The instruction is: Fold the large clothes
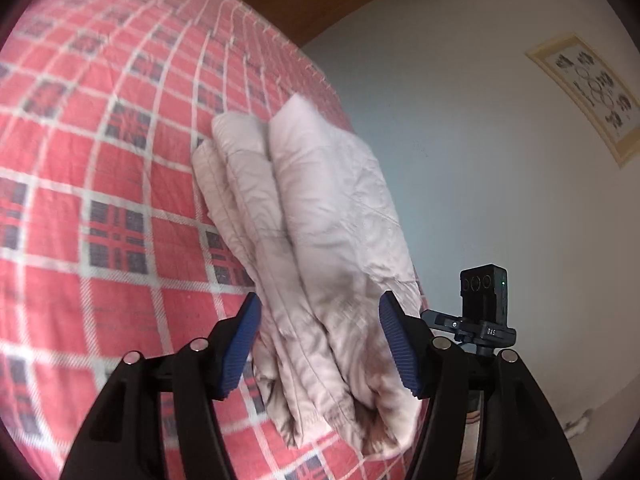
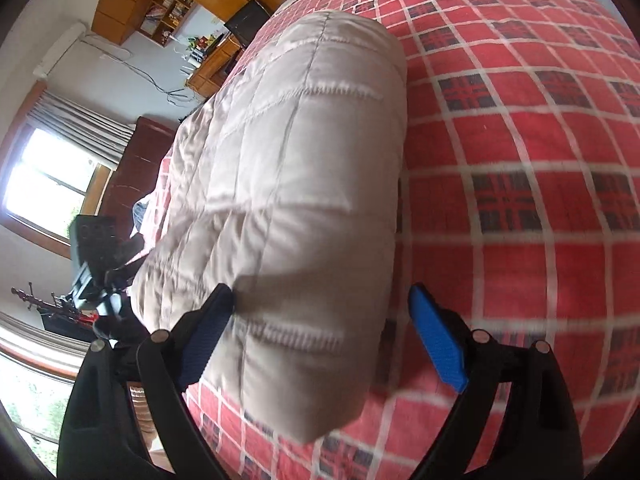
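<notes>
A pale beige quilted jacket (image 1: 320, 208) lies folded into a thick bundle on the red plaid bedspread (image 1: 100, 160). My left gripper (image 1: 319, 300) is closed on the bundle's near end; both blue pads press into the padded layers, which bulge out behind them. In the right wrist view the same jacket (image 2: 304, 184) shows as a long puffy block. My right gripper (image 2: 322, 300) straddles its near end, open wide. Its left finger (image 2: 208, 332) touches the fabric, while its right finger (image 2: 436, 340) stands apart over the bedspread (image 2: 520, 140).
The jacket lies near the bed's edge, with a white wall and framed picture (image 1: 588, 96) beyond. A dark headboard (image 2: 132, 168), window (image 2: 44, 184), wooden shelves and desk (image 2: 208, 64) stand past the far end. The other gripper's black body (image 1: 482, 304) sits close at right.
</notes>
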A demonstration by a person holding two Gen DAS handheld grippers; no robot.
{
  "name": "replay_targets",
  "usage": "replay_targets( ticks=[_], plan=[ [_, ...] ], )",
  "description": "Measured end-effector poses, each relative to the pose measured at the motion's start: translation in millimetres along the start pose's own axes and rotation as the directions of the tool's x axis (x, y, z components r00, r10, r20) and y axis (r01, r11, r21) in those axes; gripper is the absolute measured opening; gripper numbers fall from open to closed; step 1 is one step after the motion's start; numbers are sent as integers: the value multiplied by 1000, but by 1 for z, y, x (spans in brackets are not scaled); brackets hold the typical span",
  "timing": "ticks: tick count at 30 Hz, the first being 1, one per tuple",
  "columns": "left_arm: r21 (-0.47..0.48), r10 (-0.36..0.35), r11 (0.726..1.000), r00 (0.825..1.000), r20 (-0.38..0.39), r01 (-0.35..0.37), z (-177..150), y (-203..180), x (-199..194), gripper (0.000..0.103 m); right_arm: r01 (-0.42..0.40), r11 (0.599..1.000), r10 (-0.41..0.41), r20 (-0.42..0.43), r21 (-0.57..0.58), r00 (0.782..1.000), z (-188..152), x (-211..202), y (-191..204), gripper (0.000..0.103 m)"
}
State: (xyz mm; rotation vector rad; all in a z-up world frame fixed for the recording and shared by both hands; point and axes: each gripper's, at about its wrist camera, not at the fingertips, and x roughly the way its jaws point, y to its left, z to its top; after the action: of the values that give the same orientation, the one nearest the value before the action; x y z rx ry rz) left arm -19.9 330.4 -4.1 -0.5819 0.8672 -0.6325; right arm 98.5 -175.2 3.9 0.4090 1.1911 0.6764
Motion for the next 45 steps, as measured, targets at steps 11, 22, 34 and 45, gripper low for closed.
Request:
replay_targets(
  ticks=[11, 22, 34, 45],
  plan=[
    [139, 170, 976, 985, -16, -166, -40, -35, 23, 62, 111, 993, -110, 30, -39, 993, -35, 1, 27, 89],
    [84, 176, 982, 983, -60, -171, -58, -13, 35, 65, 164, 986, -163, 27, -32, 986, -46, 21, 19, 89],
    [134, 410, 900, 910, 59, -414, -68, -71, -8, 93, 435, 896, -418, 161, -88, 894, -94, -21, 69, 96],
    [148, 551, 816, 829, 99, -559, -85, -111, -23, 99, 519, 848, -487, 232, -104, 842, -106, -40, 112, 100]
  ],
)
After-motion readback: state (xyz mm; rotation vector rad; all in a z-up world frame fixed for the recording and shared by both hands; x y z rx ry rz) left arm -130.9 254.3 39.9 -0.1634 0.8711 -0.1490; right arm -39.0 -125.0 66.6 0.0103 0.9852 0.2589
